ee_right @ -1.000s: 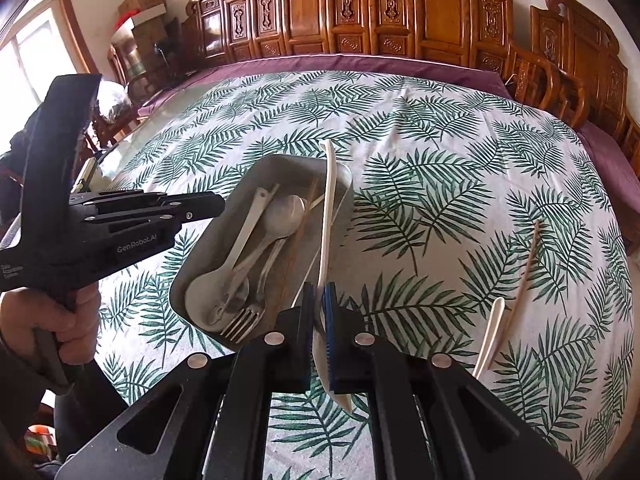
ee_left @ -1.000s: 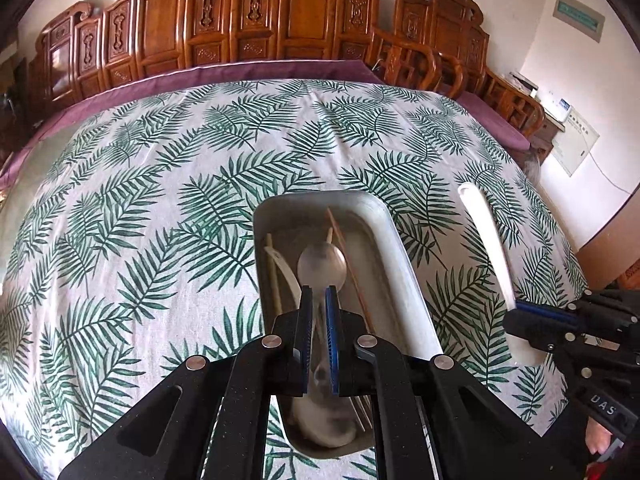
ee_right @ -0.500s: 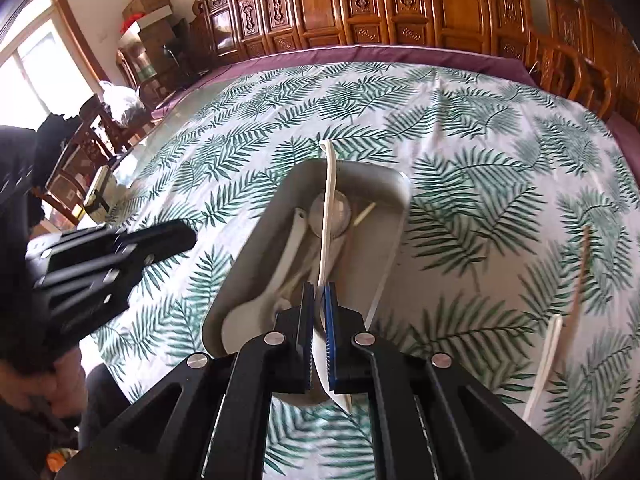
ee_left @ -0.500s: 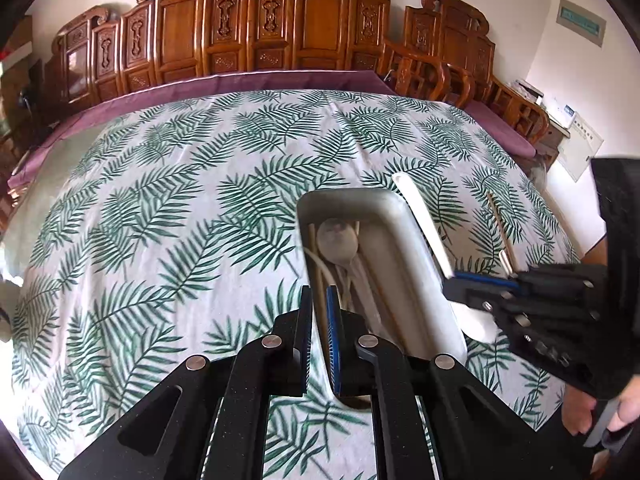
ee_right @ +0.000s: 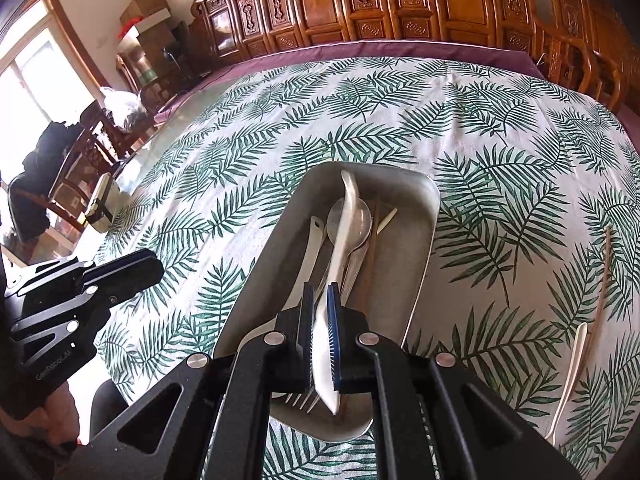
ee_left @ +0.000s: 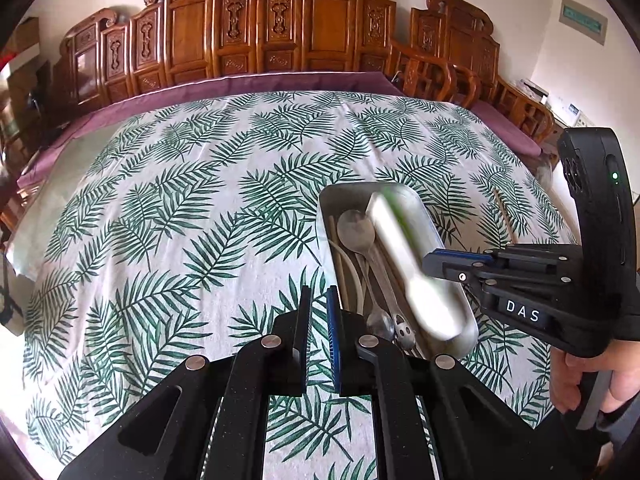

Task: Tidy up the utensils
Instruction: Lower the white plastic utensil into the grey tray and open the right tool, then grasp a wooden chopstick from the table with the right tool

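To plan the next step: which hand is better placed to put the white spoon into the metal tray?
Right. The right gripper has the white spoon between its fingers directly above the metal tray, and they are opening. The left gripper is shut, empty, beside the tray.

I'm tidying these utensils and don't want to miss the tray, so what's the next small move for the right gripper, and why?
Probably let the right gripper go on opening so the white spoon drops. Its jaws are opening with the spoon between them, and the spoon hangs over the metal tray, lined up above the utensils already inside.
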